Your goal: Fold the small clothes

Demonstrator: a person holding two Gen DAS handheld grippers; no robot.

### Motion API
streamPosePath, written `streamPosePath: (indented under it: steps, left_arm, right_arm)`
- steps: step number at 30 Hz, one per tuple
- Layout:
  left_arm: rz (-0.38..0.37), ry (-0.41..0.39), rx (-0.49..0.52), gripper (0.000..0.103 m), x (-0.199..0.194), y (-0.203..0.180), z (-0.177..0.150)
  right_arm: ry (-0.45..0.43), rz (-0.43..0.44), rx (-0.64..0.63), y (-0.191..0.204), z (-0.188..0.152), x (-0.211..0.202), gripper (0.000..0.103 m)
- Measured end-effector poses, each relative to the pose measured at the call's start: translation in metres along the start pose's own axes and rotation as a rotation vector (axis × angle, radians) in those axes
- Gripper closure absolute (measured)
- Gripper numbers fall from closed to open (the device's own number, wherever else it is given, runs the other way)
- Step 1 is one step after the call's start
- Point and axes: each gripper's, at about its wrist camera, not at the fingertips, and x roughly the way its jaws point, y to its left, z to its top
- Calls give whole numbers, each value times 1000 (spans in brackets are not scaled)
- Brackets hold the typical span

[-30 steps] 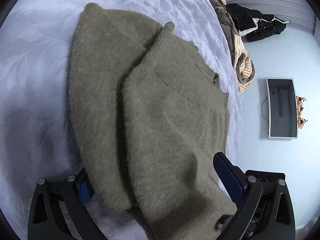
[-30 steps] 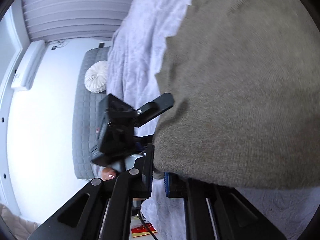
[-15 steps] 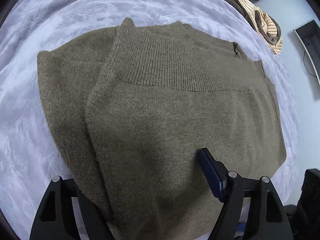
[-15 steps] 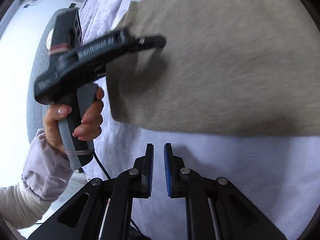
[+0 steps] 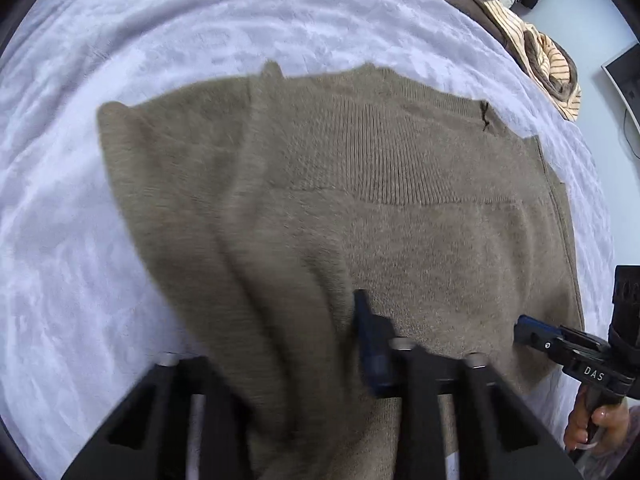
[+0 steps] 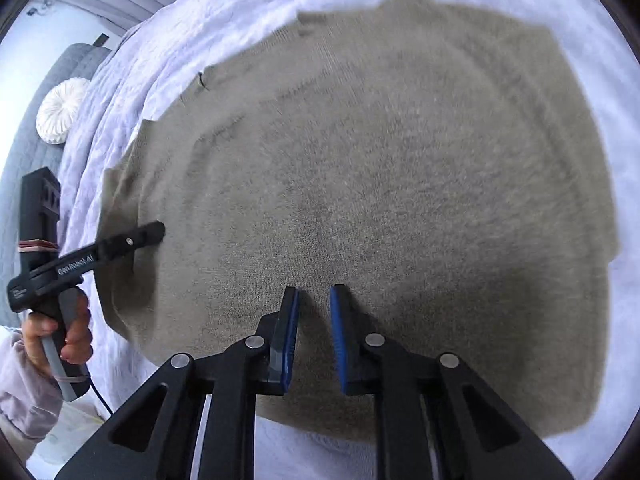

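The olive knit sweater (image 5: 400, 208) lies spread on the pale lavender bed cover (image 5: 160, 20), already doubled so that its ribbed hem band faces up across the middle — one layer resting on another, which is why a stepped edge shows along its left side. Everything else sits relative to that sweater. At its near edge, the left claw (image 5: 320, 344) is closing with a bunched ridge of the knit gathered between its fingers; the cloth rises into the jaws in pleats, so it looks pinched there, presumably to lift that edge for the next fold. The right claw (image 6: 314, 340) hovers over the sweater's near hem, its blue pads (image 6: 289, 344) a narrow gap apart and drawing together, with nothing between them — only fabric lying flat below. It seems to be lining up for a matching pinch so both corners can travel together. Beyond the sweater's far right corner, a heap of striped and brown clothes (image 5: 532, 48) waits at the bed's edge.
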Motion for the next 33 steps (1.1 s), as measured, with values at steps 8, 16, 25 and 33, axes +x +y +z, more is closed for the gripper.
streamPosePath:
  steps: [8, 16, 25, 33]
  left_arm:
    - [-136, -151, 118, 82, -66, -84, 29]
    - [-246, -114, 302, 82, -32, -215, 55]
    - [-168, -11, 399, 71, 26, -278, 14]
    - [-176, -137, 390, 15, -34, -253, 7]
  right_arm:
    - [-14, 123, 62, -23, -2, -4, 86]
    - [-152, 248, 215, -56, -10, -46, 86]
    - [-156, 433, 449, -117, -24, -31, 84]
    - [-230, 595, 622, -143, -38, -37, 70]
